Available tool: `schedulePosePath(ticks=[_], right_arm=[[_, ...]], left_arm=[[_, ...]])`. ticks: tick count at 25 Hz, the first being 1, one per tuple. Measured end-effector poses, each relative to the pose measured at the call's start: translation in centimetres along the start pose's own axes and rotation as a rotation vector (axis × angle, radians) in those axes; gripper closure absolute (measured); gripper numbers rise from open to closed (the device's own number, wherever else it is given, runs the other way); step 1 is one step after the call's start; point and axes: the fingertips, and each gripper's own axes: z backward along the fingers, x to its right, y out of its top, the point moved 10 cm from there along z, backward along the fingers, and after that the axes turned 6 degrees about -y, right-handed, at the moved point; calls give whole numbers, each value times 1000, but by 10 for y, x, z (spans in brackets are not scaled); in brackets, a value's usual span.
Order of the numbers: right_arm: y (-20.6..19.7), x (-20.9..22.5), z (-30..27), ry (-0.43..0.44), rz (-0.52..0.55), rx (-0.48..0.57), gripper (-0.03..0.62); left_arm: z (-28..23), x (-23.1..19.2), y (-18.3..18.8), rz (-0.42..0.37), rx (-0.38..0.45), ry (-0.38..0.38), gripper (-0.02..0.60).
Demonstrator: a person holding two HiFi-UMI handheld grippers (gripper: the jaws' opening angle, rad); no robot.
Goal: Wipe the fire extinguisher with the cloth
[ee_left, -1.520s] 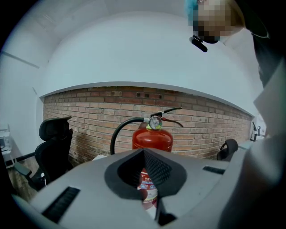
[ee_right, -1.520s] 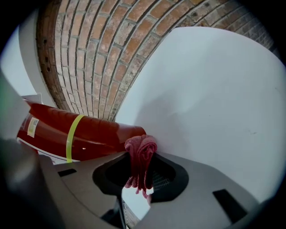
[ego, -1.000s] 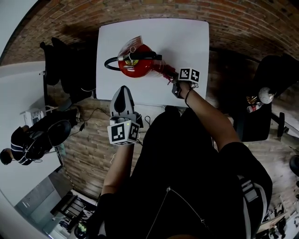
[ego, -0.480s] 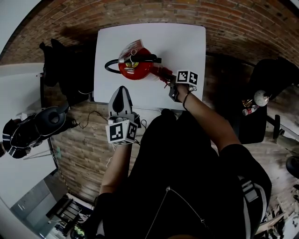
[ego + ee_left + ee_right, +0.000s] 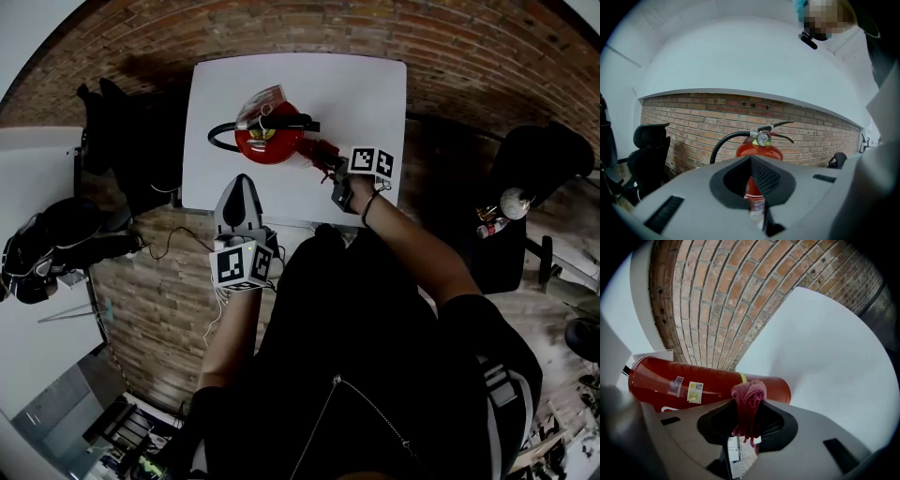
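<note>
My left gripper [image 5: 245, 183] is hanging over the near edge of the white table [image 5: 375, 103], jaws pressed together on nothing and pointing at the fire extinguisher [image 5: 270, 141], which is standing upright just ahead, gauge and hose on top. My right gripper [image 5: 749, 416] is pinching the bunched red cloth [image 5: 749, 394] just beside the cylinder's right flank, though I cannot tell if it is touching. I am judging this the nearer tool, with strokes running along the upright body.
</note>
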Motion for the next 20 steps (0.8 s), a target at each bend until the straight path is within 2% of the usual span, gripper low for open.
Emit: schedulePosePath(ticks=[20], right_arm=[[5, -58, 49, 115, 24, 7, 479]], left_arm=[[-3, 13, -10, 36, 13, 23, 571]])
